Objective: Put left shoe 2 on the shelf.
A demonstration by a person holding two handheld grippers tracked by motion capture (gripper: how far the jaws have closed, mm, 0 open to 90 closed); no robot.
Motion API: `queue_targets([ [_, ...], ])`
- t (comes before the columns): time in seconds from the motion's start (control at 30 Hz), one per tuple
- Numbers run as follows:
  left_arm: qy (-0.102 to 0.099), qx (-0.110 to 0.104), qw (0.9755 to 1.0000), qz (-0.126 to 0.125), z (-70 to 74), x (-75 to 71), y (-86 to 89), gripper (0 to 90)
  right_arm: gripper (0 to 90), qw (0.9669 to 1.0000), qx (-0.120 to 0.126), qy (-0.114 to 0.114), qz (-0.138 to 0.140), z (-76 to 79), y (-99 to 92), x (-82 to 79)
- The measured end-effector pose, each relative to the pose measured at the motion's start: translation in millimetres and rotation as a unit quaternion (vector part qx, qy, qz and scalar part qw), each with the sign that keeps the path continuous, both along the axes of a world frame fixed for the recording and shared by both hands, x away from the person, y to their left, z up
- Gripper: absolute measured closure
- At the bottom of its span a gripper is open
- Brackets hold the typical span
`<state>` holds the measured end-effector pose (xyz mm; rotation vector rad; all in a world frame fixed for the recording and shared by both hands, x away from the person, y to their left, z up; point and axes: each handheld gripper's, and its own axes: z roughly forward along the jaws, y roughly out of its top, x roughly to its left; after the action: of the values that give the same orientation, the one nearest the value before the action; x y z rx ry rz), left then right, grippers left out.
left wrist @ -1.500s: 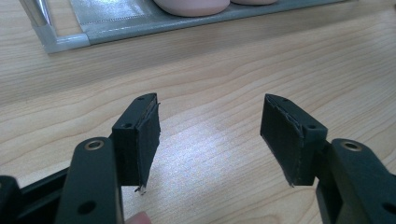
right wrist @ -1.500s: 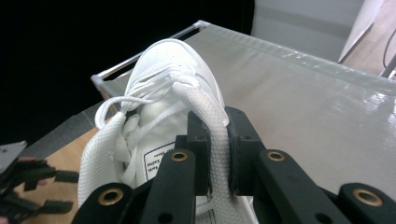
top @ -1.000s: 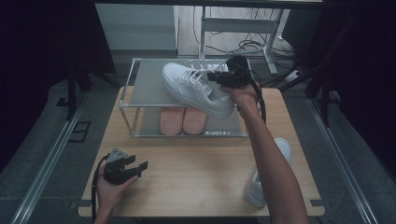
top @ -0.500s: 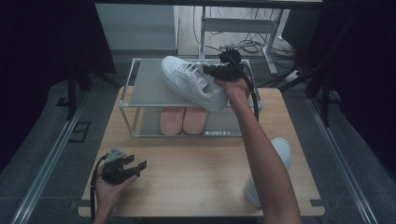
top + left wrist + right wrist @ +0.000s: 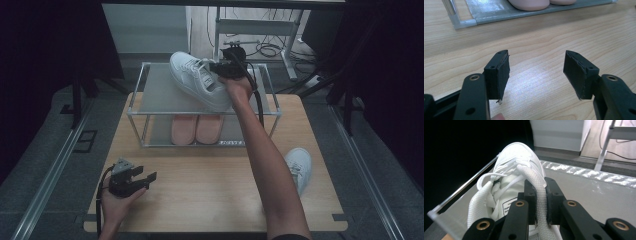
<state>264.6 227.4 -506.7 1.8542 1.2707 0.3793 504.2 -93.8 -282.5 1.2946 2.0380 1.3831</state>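
A white sneaker (image 5: 197,80) is held over the top shelf of a metal-framed rack (image 5: 150,95), toe toward the far left. My right gripper (image 5: 220,67) is shut on the sneaker's padded collar (image 5: 536,192), which is pinched between both pads. A second white sneaker (image 5: 299,167) lies on the wooden table (image 5: 210,185) at the right, partly hidden behind the right forearm. My left gripper (image 5: 145,179) rests low over the table's near left, held in a hand, jaws open with nothing between them (image 5: 536,71).
A pair of pink slippers (image 5: 196,127) sits on the rack's lower shelf, also seen as pink slipper toes (image 5: 531,3) in the left gripper view. Cables and a metal stand (image 5: 265,30) lie beyond the table. Bare wood spans the table's near middle.
The right gripper has carried the white sneaker leftward and a little farther back over the rack's top. The left gripper has stayed where it was.
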Motion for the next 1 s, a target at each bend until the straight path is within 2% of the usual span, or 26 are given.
queue_targets([
  [0.53,0.001,-0.002,1.0,0.002,-1.1,0.6,0.8,38.1,81.7,0.9985,0.008,0.003,-0.054,-7.1,14.3,22.0],
  [0.93,0.0,-0.002,1.0,-0.001,-0.1,0.1,0.3,38.1,81.6,0.9968,0.007,-0.001,-0.08,-8.5,14.2,21.2],
  [1.0,0.0,0.0,1.0,-0.002,-0.2,0.1,-0.1,38.1,81.5,0.9965,0.005,0.003,-0.083,-12.6,13.3,21.6],
])
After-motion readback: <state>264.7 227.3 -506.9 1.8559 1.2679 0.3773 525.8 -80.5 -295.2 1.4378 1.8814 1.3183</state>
